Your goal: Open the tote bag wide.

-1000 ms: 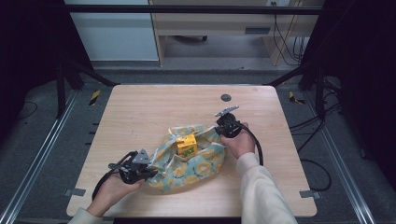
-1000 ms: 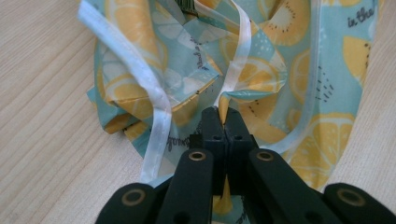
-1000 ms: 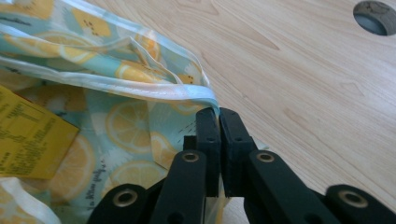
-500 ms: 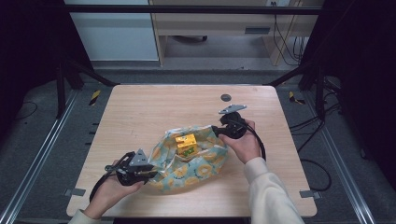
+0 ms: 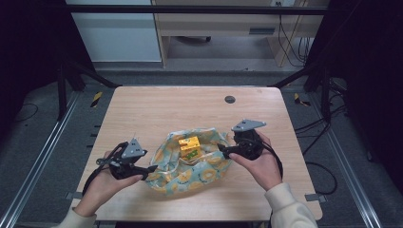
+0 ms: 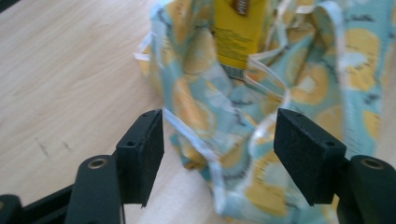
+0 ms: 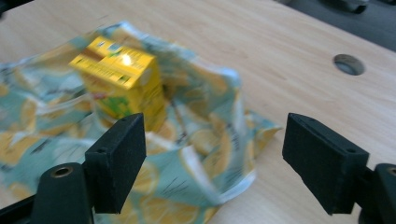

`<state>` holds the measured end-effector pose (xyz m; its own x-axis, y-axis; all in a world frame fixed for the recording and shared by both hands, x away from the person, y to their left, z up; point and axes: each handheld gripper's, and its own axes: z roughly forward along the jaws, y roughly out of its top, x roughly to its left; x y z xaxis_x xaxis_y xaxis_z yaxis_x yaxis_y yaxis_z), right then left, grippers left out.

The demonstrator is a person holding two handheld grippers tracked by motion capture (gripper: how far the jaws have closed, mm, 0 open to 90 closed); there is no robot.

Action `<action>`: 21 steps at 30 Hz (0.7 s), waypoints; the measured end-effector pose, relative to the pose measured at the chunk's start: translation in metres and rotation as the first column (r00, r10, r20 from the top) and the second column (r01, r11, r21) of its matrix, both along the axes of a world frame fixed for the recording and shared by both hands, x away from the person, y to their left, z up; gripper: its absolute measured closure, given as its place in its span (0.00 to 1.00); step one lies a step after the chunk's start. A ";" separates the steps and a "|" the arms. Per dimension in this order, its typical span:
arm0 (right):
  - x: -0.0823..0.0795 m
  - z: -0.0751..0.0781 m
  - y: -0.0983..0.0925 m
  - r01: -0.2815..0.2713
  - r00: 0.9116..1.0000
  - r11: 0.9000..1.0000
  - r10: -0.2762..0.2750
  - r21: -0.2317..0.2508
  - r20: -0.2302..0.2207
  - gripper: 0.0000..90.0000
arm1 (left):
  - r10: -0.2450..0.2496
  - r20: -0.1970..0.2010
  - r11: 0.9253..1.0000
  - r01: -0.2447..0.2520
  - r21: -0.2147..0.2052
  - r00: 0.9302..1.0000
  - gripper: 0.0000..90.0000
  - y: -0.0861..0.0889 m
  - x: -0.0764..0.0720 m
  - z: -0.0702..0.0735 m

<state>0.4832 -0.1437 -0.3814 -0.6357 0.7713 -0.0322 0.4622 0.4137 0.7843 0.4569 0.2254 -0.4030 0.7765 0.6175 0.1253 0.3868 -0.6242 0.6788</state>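
Pale wood forms the bench (image 5: pixel 142 109), with a dark grommet (image 5: pixel 230 99) near its far edge and dark floor around it. We see a fruit-print cloth bag (image 5: pixel 190 164) lying crumpled toward the near edge, roughly midway between the side edges, its long axis running left to right. A yellow carton (image 5: pixel 188 147) stands in the bag's open mouth, toward the far side.

We hold the left gripper (image 5: pixel 145 168) at the bag's left end and the right gripper (image 5: pixel 223 149) at its right end. Both pairs of jaws have just been opening and now stand wide apart, gripping nothing. In the left gripper view the bag's white-trimmed hem (image 6: pixel 196 140) lies between and below the pads (image 6: pixel 147 144), loose. In the right gripper view the bag's right corner (image 7: pixel 243 140) sits ahead and below, the carton (image 7: pixel 123 81) beyond the left pad.

We judge the two grippers about equally near the bag; the right is nearer the carton.
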 end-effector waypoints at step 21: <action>-0.009 -0.073 0.032 -0.121 0.987 0.991 0.114 -0.054 -0.116 0.19 | 0.044 -0.049 0.999 -0.043 0.034 0.998 0.58 -0.040 0.087 -0.033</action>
<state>0.4738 -0.1114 -0.4549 -0.7241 0.6897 0.0005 0.4915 0.5154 0.7020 0.5437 0.1855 -0.4364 0.7548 0.6469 0.1084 0.4467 -0.6280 0.6373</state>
